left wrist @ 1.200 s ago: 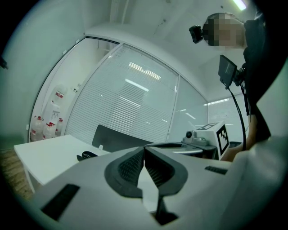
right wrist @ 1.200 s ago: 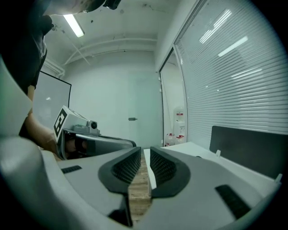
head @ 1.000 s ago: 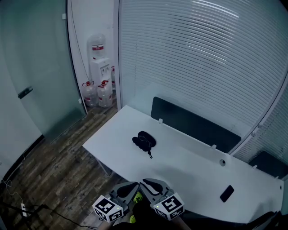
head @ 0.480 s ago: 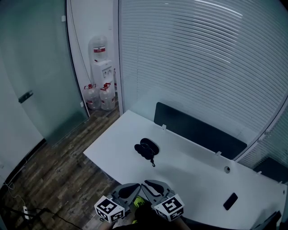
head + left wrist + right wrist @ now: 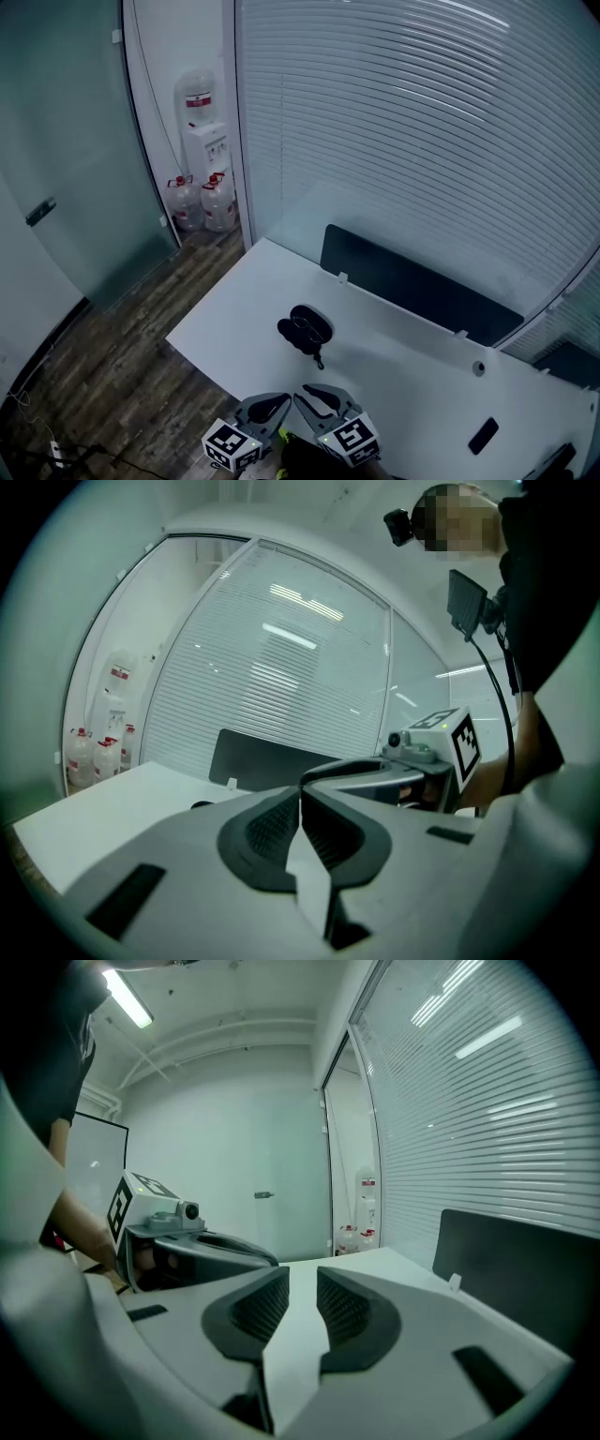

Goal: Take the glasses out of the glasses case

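Both grippers nearer glasses case [image 5: 305, 330] than second ago, still short of it, side by side below it in head view. Case black, on white table [image 5: 412, 370], untouched. Left gripper [image 5: 300, 799] jaws pressed together, empty. Right gripper [image 5: 302, 1288] jaws just been opening, spread, nothing between

Nothing here I can actually read, tbh. The water jug [image 5: 198, 94] on the dispenser [image 5: 208, 150] has a red label, and so do the spare bottles [image 5: 218, 202] next to it, but the print is way too small. The left marker cube [image 5: 232, 442] and right marker cube [image 5: 349, 439] just show black-and-white square patterns, no letters or numbers.
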### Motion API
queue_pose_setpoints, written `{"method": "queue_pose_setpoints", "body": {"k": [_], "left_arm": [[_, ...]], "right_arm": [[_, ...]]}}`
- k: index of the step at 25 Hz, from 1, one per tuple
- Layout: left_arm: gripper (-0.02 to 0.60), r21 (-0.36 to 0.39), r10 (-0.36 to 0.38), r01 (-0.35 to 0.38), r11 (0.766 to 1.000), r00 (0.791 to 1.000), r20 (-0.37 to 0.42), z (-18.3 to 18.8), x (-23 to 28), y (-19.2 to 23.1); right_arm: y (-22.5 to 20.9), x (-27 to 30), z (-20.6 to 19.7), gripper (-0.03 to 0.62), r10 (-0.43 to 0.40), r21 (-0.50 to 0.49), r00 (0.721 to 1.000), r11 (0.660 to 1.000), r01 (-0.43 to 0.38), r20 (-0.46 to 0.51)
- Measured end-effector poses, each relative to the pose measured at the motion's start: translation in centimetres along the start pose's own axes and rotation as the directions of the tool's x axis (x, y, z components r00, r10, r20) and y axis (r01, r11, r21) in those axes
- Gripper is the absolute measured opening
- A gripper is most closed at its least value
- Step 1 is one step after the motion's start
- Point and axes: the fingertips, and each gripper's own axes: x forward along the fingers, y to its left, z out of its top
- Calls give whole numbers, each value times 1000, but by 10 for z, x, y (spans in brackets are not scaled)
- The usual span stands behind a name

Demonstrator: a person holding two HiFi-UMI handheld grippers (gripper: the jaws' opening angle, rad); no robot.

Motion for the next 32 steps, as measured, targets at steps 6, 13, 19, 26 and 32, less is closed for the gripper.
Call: {"method": "queue_pose_setpoints", "body": {"k": [6,13,19,26,32], "left_arm": [[2,-15,-20,20,1000,1000,-12,3,18,16],[2,-41,-39,38,998,998,-38,0,47,34],[2,-64,-42,39,997,998,-41,3,69,49],[2,-65,-41,36,997,997,-67,1,96,72],[1,-92,-28,18,996,994,-105,-12,116,89]], "right_arm": [[-23,20,-6,87,2,11,999,1000,-2,-35],[-55,40,-13,97,-12,16,997,1000,14,-82],[-81,53,-13,101,-21,10,992,1000,22,-122],[-111,72,-14,106,-30,-16,987,999,28,-155],[-132,86,-29,109,-35,-36,975,999,27,-220]]}}
